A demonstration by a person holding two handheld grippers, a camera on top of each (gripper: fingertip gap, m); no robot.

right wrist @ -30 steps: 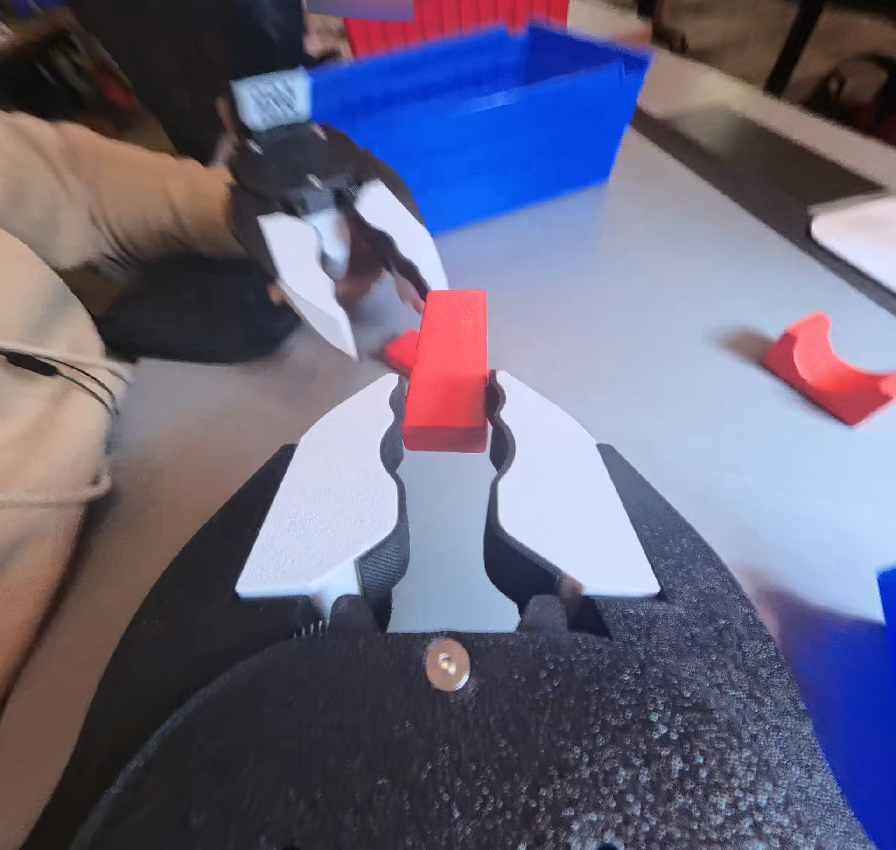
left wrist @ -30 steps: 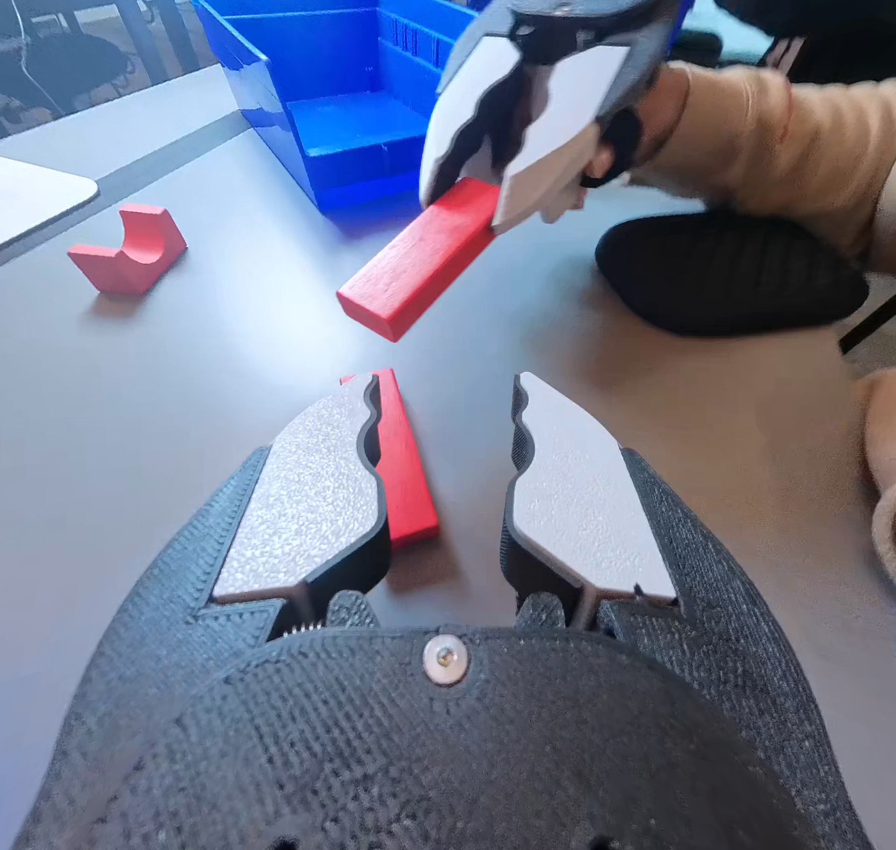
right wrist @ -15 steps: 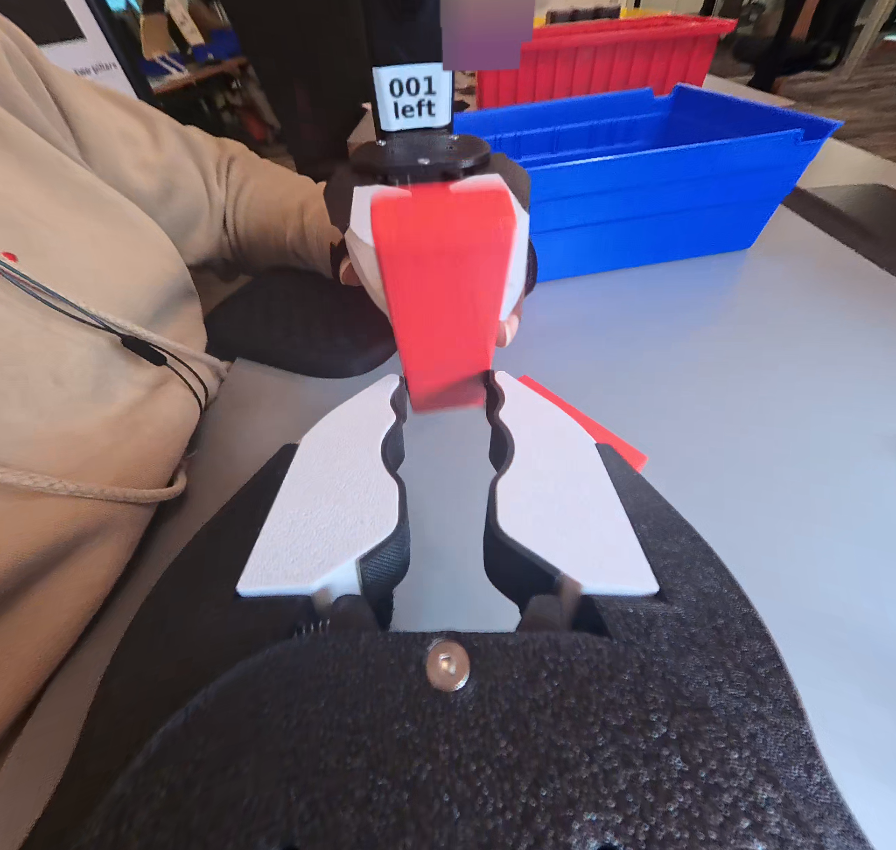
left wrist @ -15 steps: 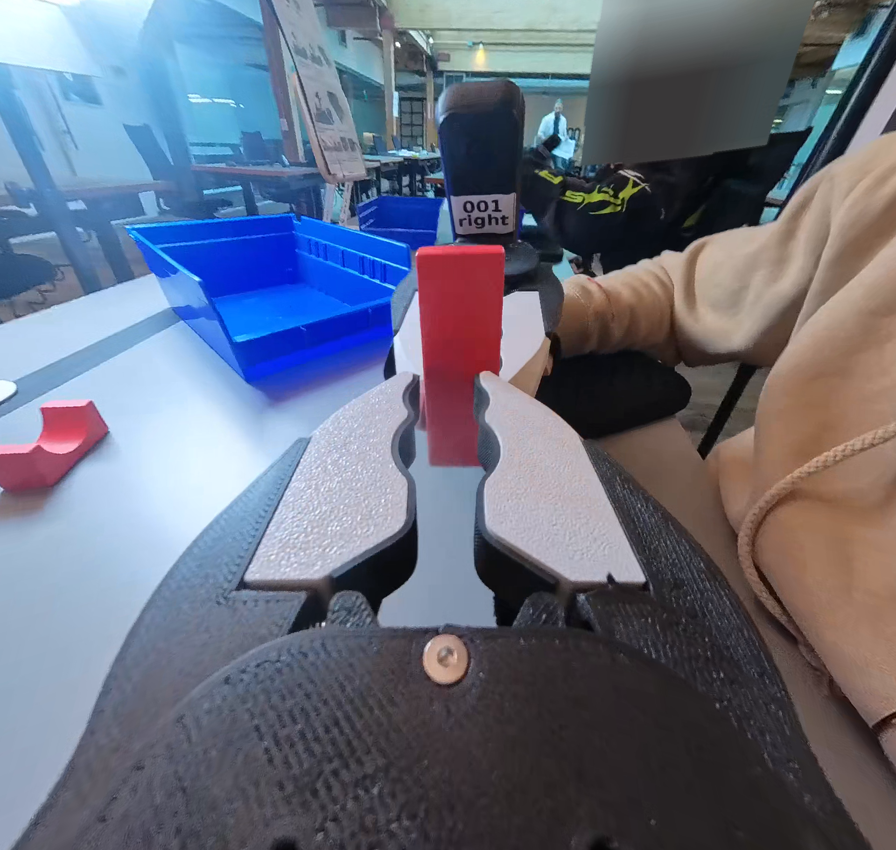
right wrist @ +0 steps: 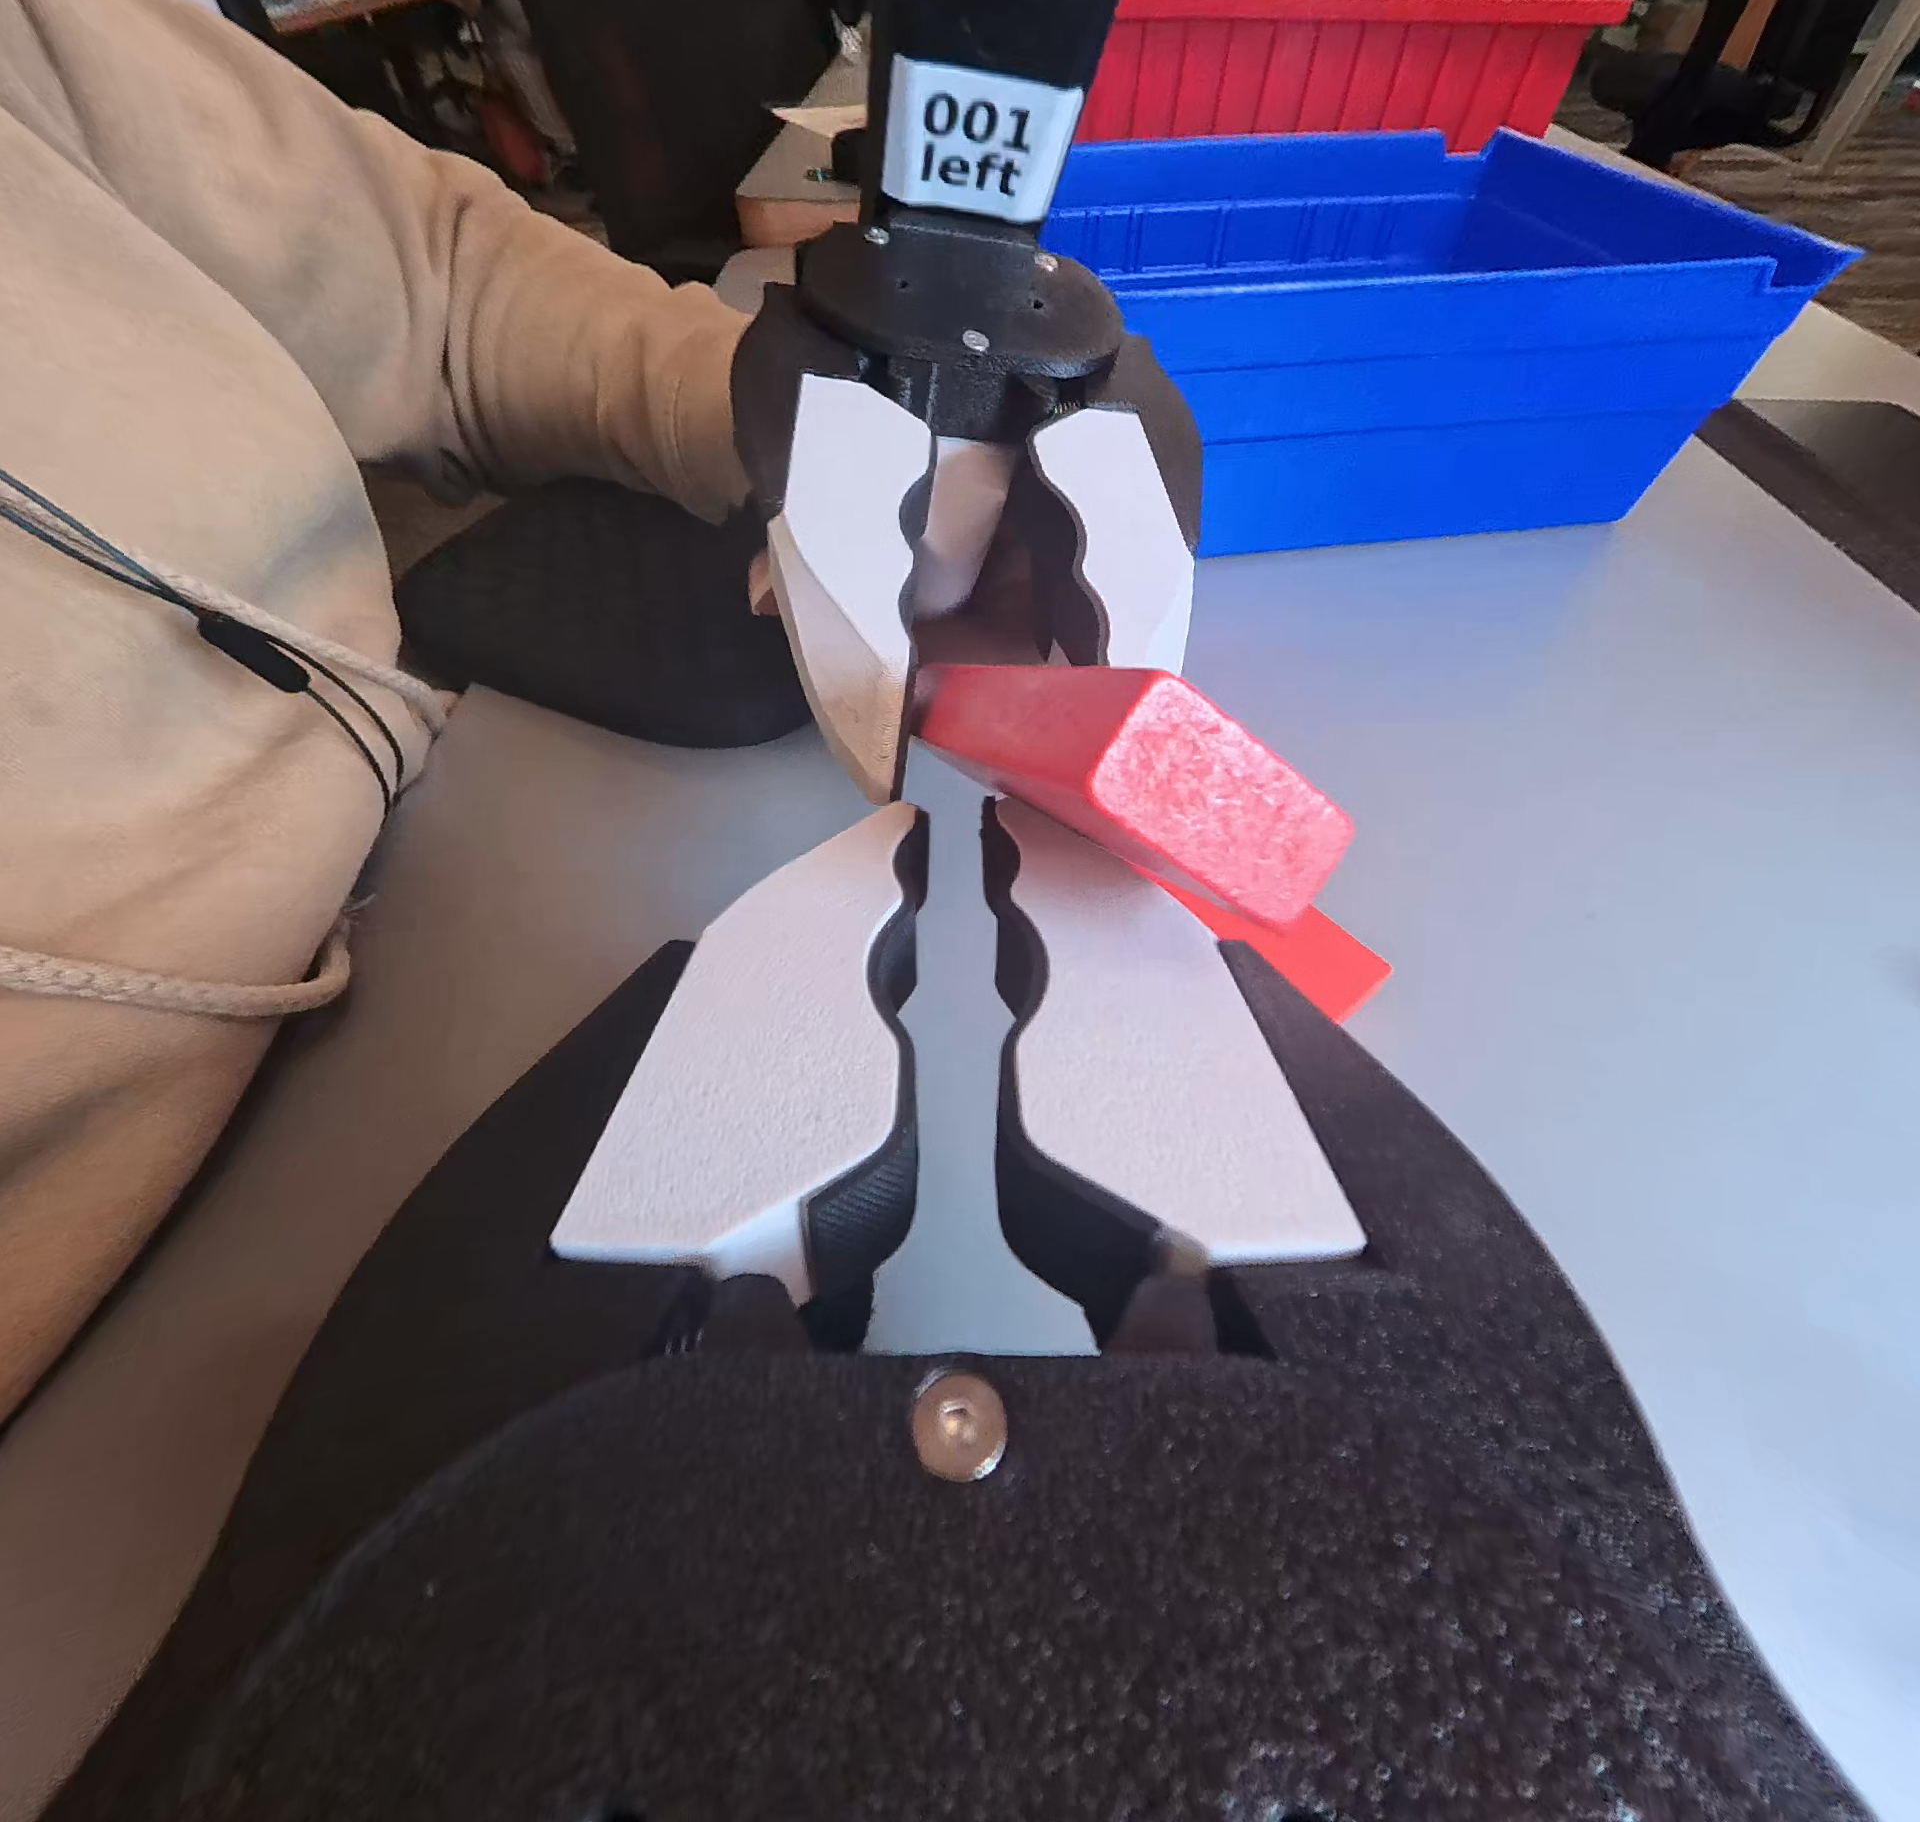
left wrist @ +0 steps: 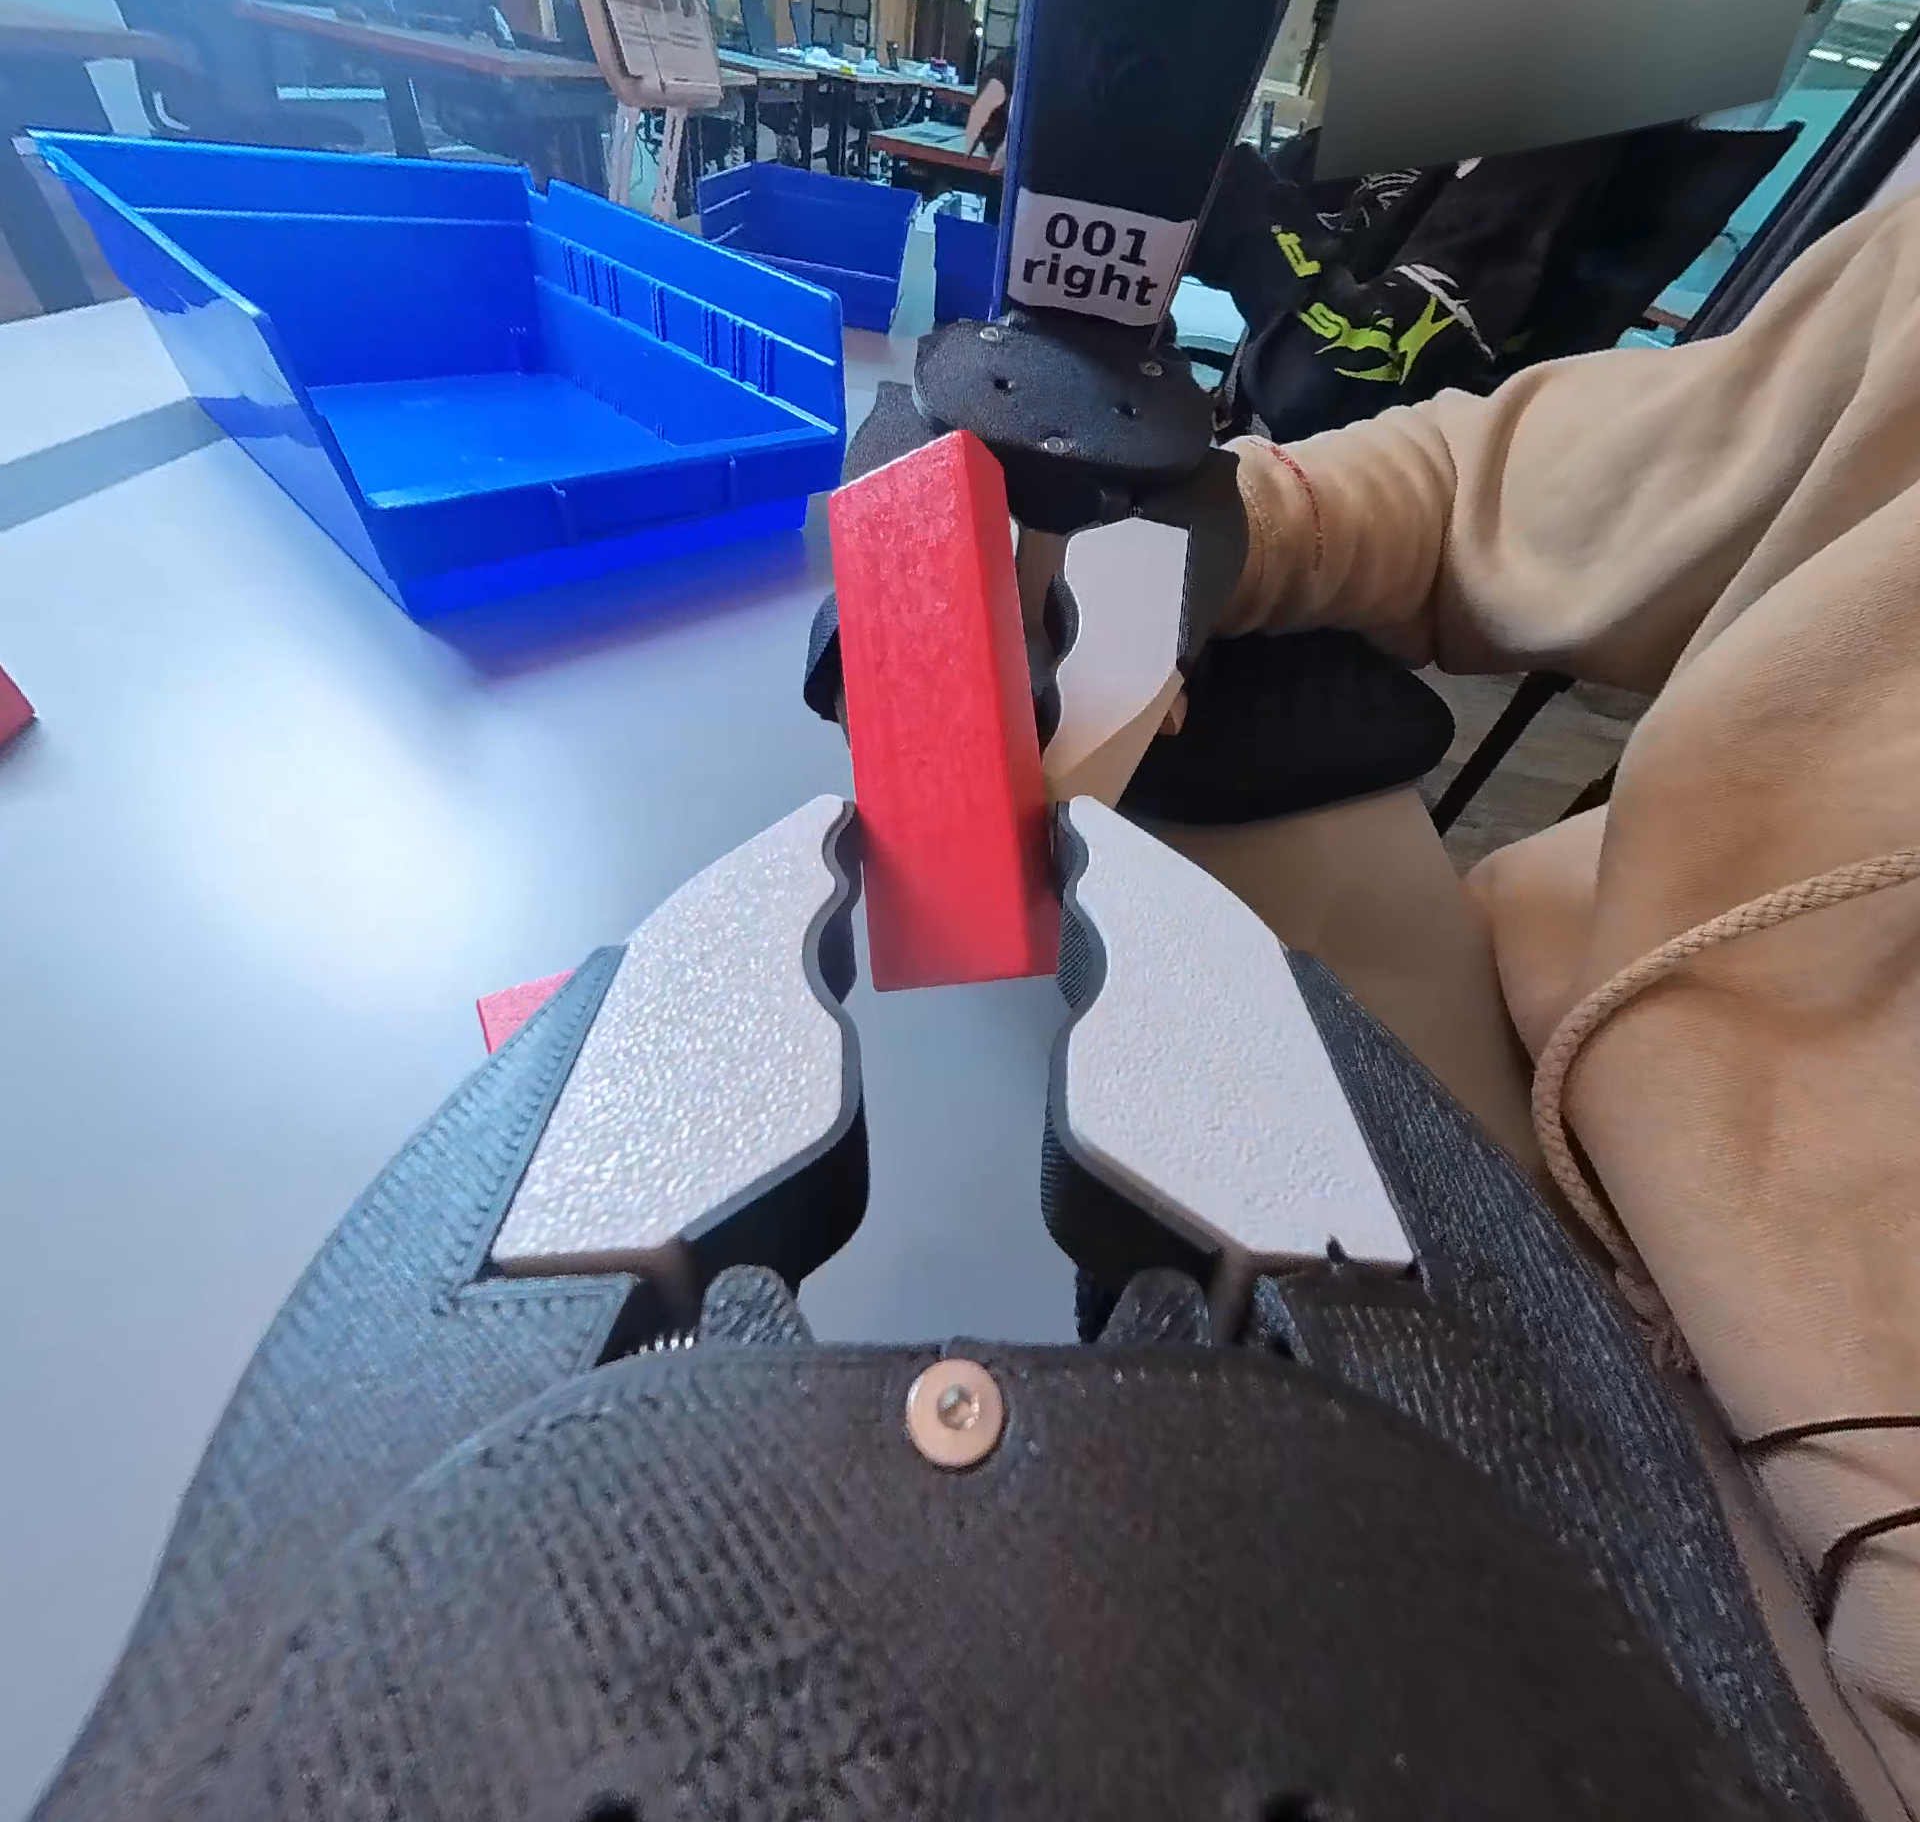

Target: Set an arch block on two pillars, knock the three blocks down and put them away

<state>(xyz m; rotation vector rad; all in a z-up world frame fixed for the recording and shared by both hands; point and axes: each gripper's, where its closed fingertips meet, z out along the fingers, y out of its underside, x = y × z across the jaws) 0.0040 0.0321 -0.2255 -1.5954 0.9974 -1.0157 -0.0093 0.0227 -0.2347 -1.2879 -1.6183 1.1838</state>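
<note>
Left gripper (left wrist: 956, 837): jaws closed on the lower part of a red block (left wrist: 935, 692), which stands almost upright between the fingertips. Right gripper (right wrist: 951, 822): jaws drawn nearly together, with a narrow slit between the white pads and nothing held. The two grippers face each other tip to tip, close together, each angled downward. Each is held from behind by a hand in a dark glove, with a beige sleeve (left wrist: 1507, 525) covering the forearm.

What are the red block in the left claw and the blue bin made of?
Red block: likely painted wood, matte; its end face looks rough and grainy. Blue bin: likely moulded plastic, glossy; ribbed walls catch highlights.
</note>
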